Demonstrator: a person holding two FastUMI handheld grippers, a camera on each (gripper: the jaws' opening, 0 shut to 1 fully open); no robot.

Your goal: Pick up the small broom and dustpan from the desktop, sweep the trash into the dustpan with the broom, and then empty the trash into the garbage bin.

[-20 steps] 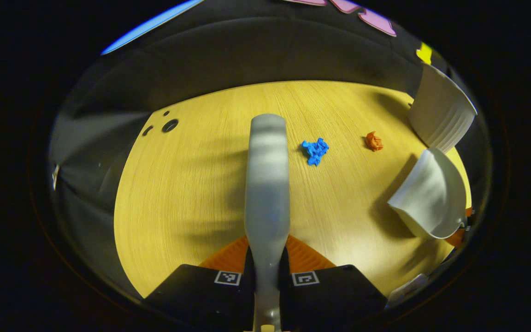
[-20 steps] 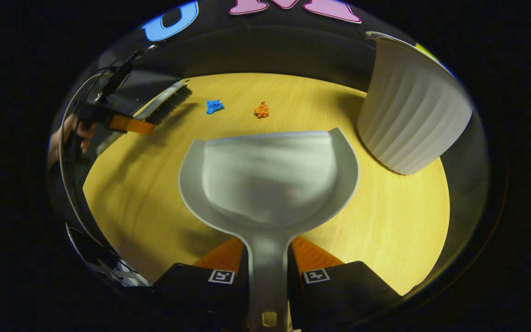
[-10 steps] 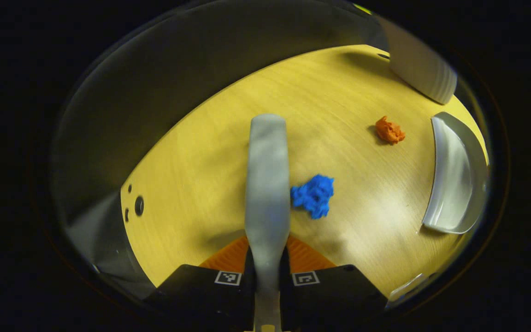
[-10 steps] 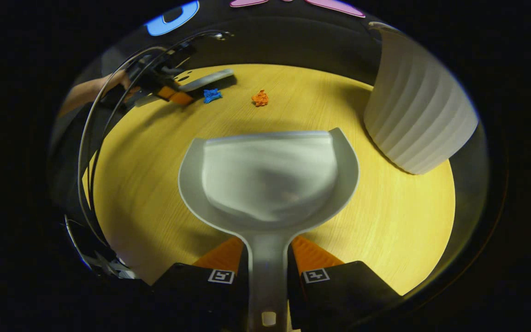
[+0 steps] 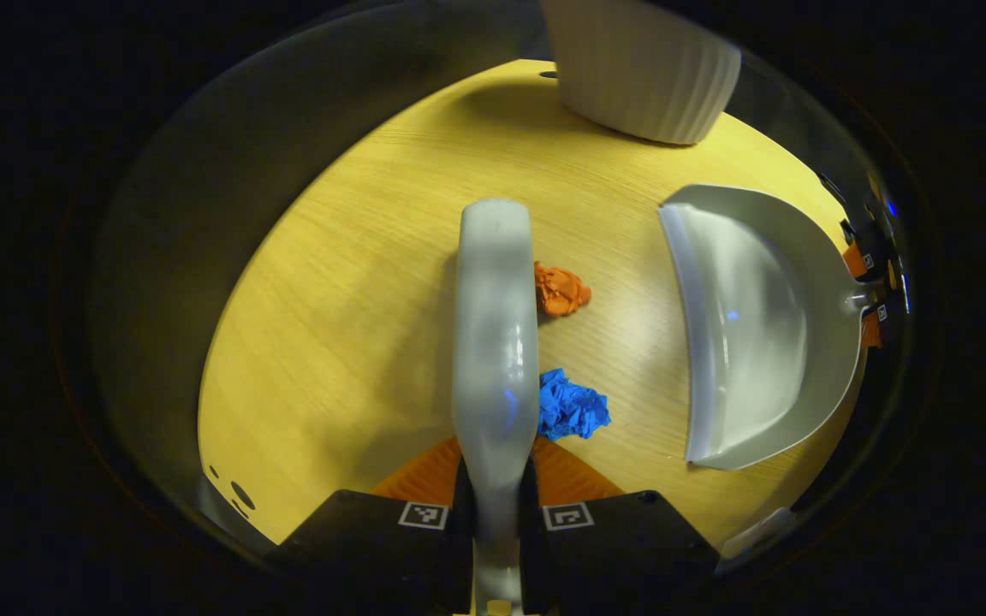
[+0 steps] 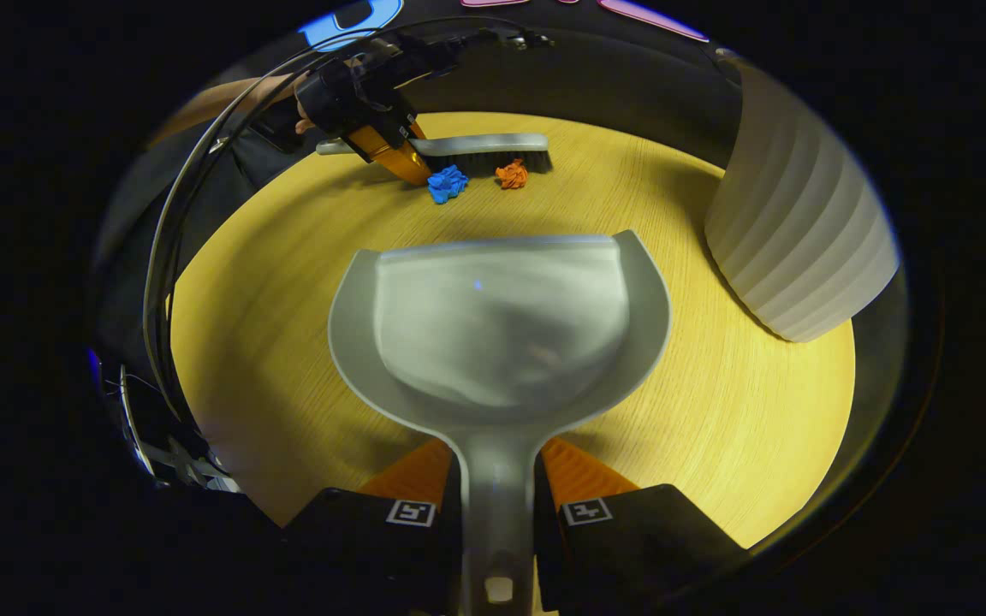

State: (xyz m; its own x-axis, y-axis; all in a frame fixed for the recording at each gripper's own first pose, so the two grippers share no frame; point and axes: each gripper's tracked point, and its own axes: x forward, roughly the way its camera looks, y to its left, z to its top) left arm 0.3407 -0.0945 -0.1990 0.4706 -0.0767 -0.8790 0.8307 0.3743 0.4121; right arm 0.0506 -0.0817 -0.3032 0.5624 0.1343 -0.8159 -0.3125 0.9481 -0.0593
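The left gripper (image 5: 497, 492) is clamped on the smooth grey plastic broom (image 5: 495, 325), its orange ribbed fingers (image 5: 424, 475) pressed to either side of the handle. From above, the broom's back hides its bristles; in the right gripper view the dark bristles (image 6: 493, 161) rest on the table. Two crumpled paper scraps lie just beside the broom on its dustpan side: the orange scrap (image 5: 560, 290) touching it, the blue scrap (image 5: 572, 408) nearer the gripper, partly tucked under the broom's edge. The right gripper (image 6: 497, 500) is closed on the handle of the glossy grey dustpan (image 6: 497, 329), a wide rounded scoop whose straight lip faces the broom, well apart from the scraps. The ribbed white bin (image 6: 797, 248) stands beside the dustpan, its top cut off. The table (image 6: 758, 428) is pale wood grain.
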